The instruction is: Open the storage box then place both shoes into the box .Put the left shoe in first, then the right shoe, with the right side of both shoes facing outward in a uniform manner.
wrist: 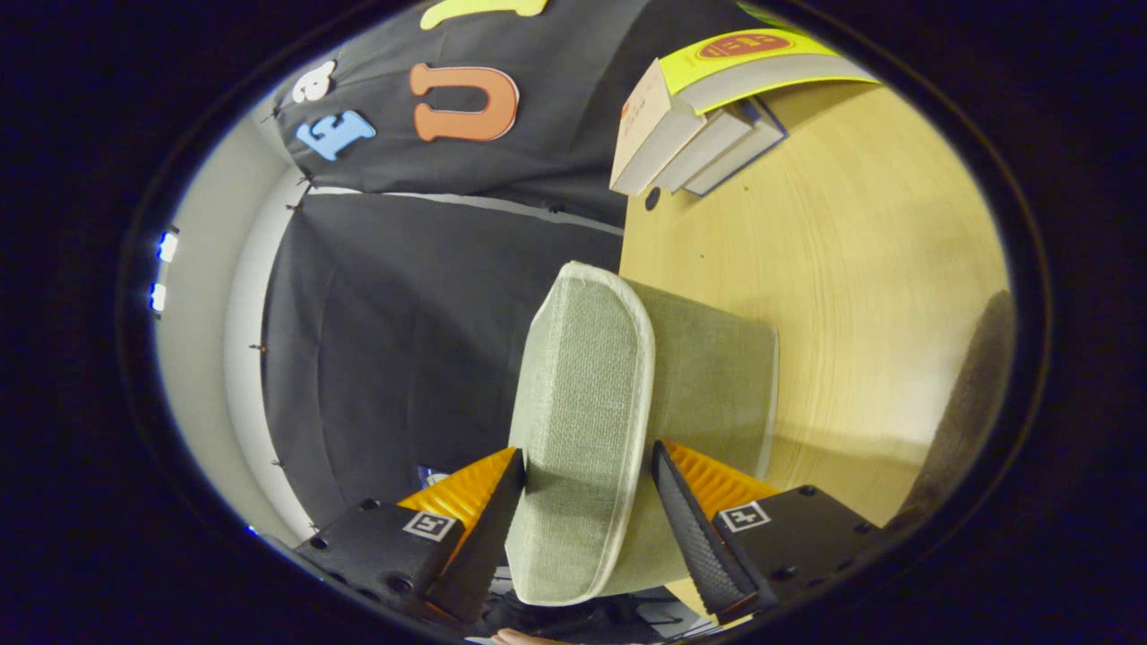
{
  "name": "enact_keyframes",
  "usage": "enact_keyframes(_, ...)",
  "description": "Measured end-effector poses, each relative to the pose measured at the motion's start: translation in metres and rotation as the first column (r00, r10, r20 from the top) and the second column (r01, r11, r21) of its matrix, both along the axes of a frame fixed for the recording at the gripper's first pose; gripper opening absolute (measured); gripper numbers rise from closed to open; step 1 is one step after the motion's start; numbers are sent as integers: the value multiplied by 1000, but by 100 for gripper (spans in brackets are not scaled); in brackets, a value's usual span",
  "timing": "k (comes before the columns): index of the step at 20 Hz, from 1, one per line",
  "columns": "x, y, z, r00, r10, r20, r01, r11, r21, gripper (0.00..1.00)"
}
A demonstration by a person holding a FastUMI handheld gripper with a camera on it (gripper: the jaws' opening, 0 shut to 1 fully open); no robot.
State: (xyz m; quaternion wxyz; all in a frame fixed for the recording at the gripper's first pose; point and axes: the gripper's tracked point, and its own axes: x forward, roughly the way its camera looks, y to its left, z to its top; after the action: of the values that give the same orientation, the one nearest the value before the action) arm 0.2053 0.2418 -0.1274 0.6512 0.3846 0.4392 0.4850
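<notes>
Gripper view: storage box, pale green woven fabric, sits on the wooden table with the whole scene rolled sideways. Its lid is a padded panel with light piping round the edge, and it runs straight between my fingers. My gripper is clamped on that lid: one finger presses the lid's outer face, the other presses the side facing the box body, no gap visible at either pad. Jaws narrow, set to lid thickness. Can't tell how far the lid stands off the box body.

Relative to the box: table surface spreads out behind and past it, light wood grain. Well beyond the box, near the table's far edge, a stack of books, the top one with a yellow cover. A small dark dot on the table just beside the stack. Dark rounded shape on the table beyond the box's far side, too blurred to identify. Black booth cloth off the table edge on the lid's side.
</notes>
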Motion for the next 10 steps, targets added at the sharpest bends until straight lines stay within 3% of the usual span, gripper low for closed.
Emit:
enact_keyframes(5, 0, -1, 2, 1000, -13, 20, 13, 1000, -3, 75)
enact_keyframes(10, 4, -6, -7, 994, -61, 93, 67, 996, -57, 69)
